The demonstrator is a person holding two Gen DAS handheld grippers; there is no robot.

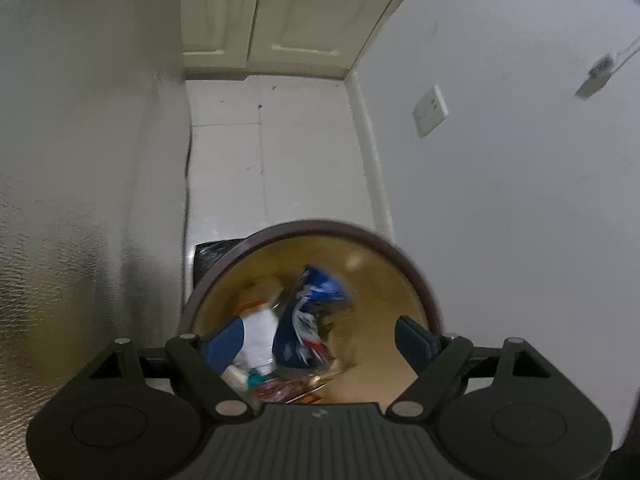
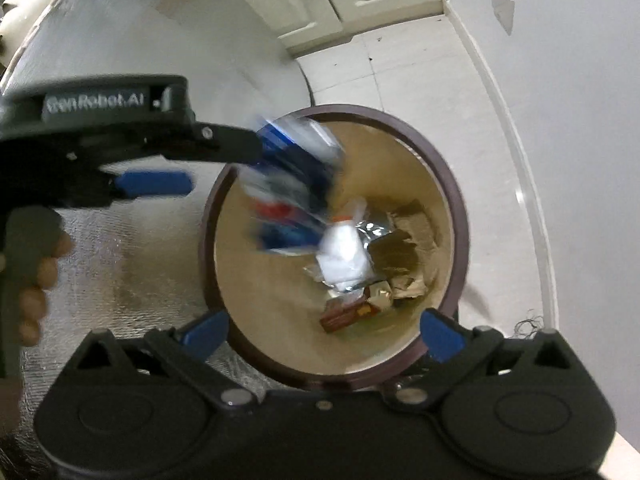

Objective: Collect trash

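bin: round brown-rimmed bin [image 2: 454, 216] on the floor, lower centre of both views
trash: blue wrapper [image 1: 310, 312] and white bottle [image 1: 260, 328] blurred, inside the bin mouth
left gripper [image 1: 320, 340]: jaws wide, nothing pinched
right gripper [image 2: 324, 332]: jaws wide, empty
risk: wrapper may catch the rim and spill out

1 bin [image 2: 456, 208]; 2 tools [image 1: 320, 340] [image 2: 324, 332]; 2 cabinet doors [image 1: 312, 16].
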